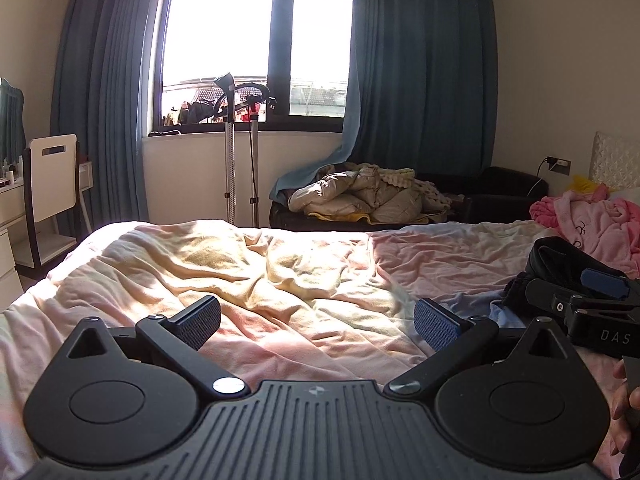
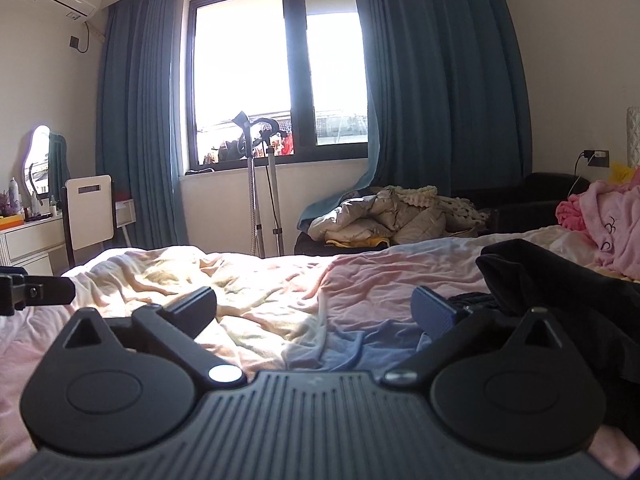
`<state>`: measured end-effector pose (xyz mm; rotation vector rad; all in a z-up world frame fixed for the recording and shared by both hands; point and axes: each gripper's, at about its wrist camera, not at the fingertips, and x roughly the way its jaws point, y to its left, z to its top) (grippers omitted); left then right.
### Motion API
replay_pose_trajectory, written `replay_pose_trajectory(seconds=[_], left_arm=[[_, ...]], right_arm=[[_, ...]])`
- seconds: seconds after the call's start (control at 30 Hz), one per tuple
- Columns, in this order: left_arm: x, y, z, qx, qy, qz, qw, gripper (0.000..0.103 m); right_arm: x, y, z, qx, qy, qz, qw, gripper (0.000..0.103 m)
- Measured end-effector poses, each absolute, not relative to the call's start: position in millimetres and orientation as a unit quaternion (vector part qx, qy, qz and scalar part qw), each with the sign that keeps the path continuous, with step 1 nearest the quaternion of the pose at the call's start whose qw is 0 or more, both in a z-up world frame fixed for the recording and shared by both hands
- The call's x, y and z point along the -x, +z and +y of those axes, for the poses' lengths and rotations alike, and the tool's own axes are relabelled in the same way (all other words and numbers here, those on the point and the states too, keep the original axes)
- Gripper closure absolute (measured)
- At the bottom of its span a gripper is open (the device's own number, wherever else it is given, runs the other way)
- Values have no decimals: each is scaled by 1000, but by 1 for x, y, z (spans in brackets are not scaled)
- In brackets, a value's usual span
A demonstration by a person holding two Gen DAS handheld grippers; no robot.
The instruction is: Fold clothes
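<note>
A black garment [image 2: 560,280] lies bunched on the right side of the bed; it also shows in the left wrist view [image 1: 560,256]. My left gripper [image 1: 316,322] is open and empty, low over the wrinkled pink and cream sheet [image 1: 260,268]. My right gripper [image 2: 314,312] is open and empty; its right finger [image 2: 434,314] sits just left of the black garment. The right gripper body shows at the right edge of the left wrist view [image 1: 592,312], beside the garment.
A pink blanket [image 2: 608,224] lies at the head of the bed. A dark couch with piled bedding [image 2: 392,216] stands beyond the bed under blue curtains. A garment steamer stand [image 1: 232,148] is by the window. A white chair [image 1: 52,180] and dresser are at left.
</note>
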<state>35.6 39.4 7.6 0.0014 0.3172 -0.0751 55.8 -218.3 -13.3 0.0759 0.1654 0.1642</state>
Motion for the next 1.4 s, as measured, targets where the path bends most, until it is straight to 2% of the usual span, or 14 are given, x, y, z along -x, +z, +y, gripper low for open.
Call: replay_pose_trajectory(seconds=[1.4], left_arm=[[-35, 0, 32, -16, 7, 164, 986, 0]], right_arm=[[-61, -16, -223, -57, 76, 94, 991, 0]])
